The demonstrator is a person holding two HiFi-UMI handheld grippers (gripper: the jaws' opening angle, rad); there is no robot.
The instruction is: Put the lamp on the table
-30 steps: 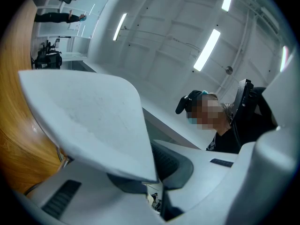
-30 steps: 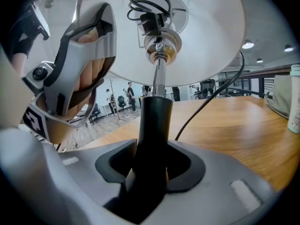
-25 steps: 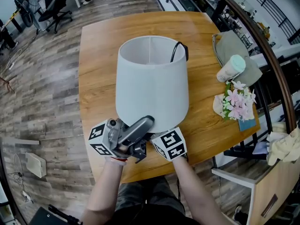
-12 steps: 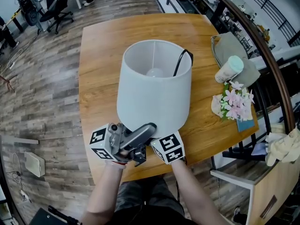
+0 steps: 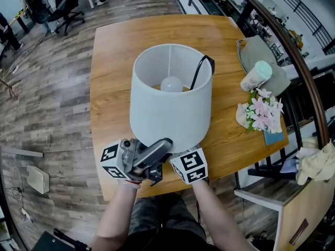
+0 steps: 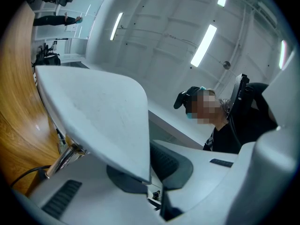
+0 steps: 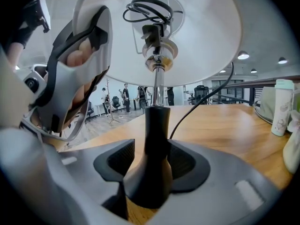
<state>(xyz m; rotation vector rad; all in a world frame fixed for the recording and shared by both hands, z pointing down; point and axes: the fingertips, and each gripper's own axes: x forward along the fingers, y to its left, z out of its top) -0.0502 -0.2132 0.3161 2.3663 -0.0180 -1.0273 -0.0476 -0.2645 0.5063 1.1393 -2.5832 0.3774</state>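
The lamp stands on the wooden table [image 5: 115, 61] near its front edge, with a white shade [image 5: 170, 106], a bulb [image 5: 170, 83] and a black cord [image 5: 201, 67] looped over the rim. My left gripper [image 6: 152, 172] is shut on the shade's lower near rim [image 6: 117, 125]. My right gripper [image 7: 152, 161] sits under the shade, its jaws on either side of the lamp's black base [image 7: 152, 149]. Those jaws have just been opening and stand open, with a gap at the left pad. In the head view the shade hides both grippers' tips.
At the table's right edge are pink flowers [image 5: 264, 114], a white bottle [image 5: 257, 76] and a grey bag [image 5: 261, 54]. A curved railing [image 5: 293, 46] runs behind them. Office chairs [image 5: 63, 9] stand on the wood floor at far left.
The shade has come more upright, and the bulb inside it now shows from above. Both grippers stay at the shade's near lower edge.
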